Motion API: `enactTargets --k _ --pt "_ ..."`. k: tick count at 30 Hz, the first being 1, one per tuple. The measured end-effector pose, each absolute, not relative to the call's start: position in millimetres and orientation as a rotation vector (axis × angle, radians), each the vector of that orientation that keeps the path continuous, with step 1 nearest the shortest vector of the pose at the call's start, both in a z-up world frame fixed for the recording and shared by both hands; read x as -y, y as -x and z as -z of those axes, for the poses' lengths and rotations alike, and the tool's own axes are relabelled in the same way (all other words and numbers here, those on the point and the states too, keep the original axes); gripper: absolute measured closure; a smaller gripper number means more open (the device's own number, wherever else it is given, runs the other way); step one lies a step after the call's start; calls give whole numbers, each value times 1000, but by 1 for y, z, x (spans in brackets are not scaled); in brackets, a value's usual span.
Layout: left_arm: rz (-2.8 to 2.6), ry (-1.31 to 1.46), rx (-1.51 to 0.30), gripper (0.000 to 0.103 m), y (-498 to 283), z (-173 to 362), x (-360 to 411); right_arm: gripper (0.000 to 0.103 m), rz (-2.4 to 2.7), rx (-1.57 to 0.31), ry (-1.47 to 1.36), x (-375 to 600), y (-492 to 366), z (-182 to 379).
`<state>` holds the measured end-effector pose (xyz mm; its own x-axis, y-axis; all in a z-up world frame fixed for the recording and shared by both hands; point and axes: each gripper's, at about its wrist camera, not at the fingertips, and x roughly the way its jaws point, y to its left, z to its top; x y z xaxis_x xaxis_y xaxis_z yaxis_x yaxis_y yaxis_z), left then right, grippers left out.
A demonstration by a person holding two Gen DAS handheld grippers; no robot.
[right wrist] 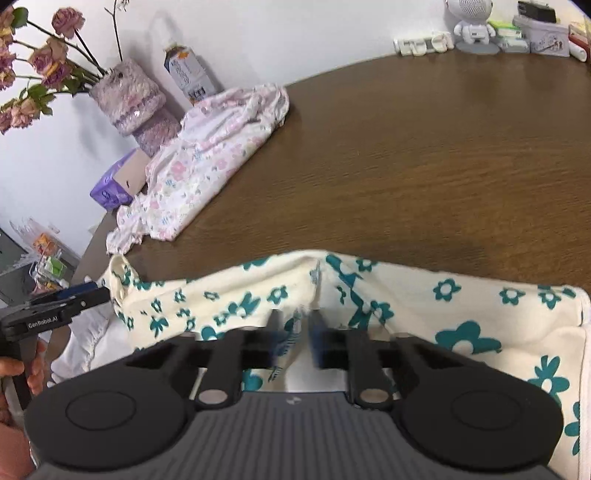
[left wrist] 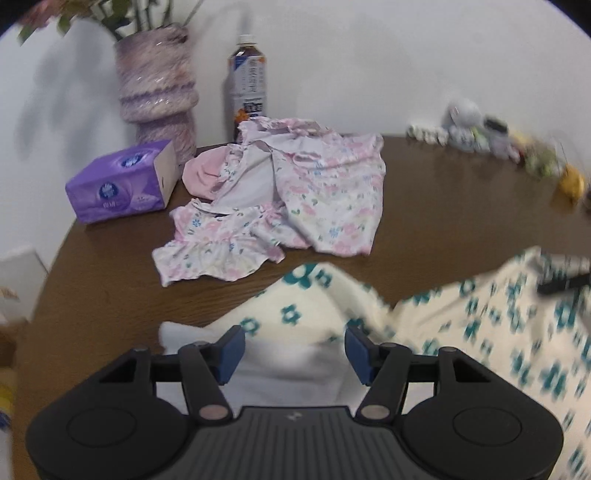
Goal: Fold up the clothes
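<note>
A cream garment with teal flowers [right wrist: 461, 295] lies crumpled along the near edge of the brown table [right wrist: 424, 147]. My right gripper [right wrist: 297, 339] is nearly closed, and a raised fold of this garment is pinched between its blurred blue pads. In the left wrist view the same garment [left wrist: 461, 325] spreads to the right, with white fabric [left wrist: 291, 373] under my left gripper [left wrist: 295, 350], which stands open, its pads wide apart above the cloth. Seen from the right wrist, the left gripper [right wrist: 83, 290] sits by the garment's left corner. A pink floral garment [left wrist: 295, 195] lies unfolded further back.
A purple tissue box [left wrist: 118, 181], a knitted vase [left wrist: 155, 88] with dried flowers and a drink bottle [left wrist: 247, 77] stand at the back left by the wall. Small figurines and boxes [right wrist: 480, 29] line the far right edge. A person's hand [right wrist: 14, 369] holds the left gripper's handle.
</note>
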<state>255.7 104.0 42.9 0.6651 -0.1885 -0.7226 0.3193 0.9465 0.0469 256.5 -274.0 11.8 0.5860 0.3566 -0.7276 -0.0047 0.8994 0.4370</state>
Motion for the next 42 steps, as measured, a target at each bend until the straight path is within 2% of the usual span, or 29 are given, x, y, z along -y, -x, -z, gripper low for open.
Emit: enactTargets --k 9,14,20,24,27,29,30,37,42 --pt "347 -624 -729 44 -259 -34 -93 89 -226 -914 -384 272 -252 -12" --pt "453 -759 -697 45 -264 -34 -84 88 -213 -904 -318 270 -244 -15" --pt "580 -953 -664 53 -254 -24 -60 88 -213 -895 -292 269 -237 -16" --pt "579 -1104 -628 54 -253 -14 -48 88 -218 -891 -291 271 -236 -16" --pt "562 -1214 -609 69 -254 -5 -42 88 -224 -887 -288 271 -236 -15" --pt "570 -1260 -593 84 -252 1 -41 88 -228 -884 -289 271 -236 -15" --pt "574 -1283 -585 102 -251 3 -40 88 -230 -883 -290 271 -235 -15" --pt "498 -1285 -486 103 -224 0 -44 88 -241 -871 -299 274 -234 -14" --pt "431 -1257 -504 103 -199 -19 -51 88 -240 -868 -282 272 -233 -15"
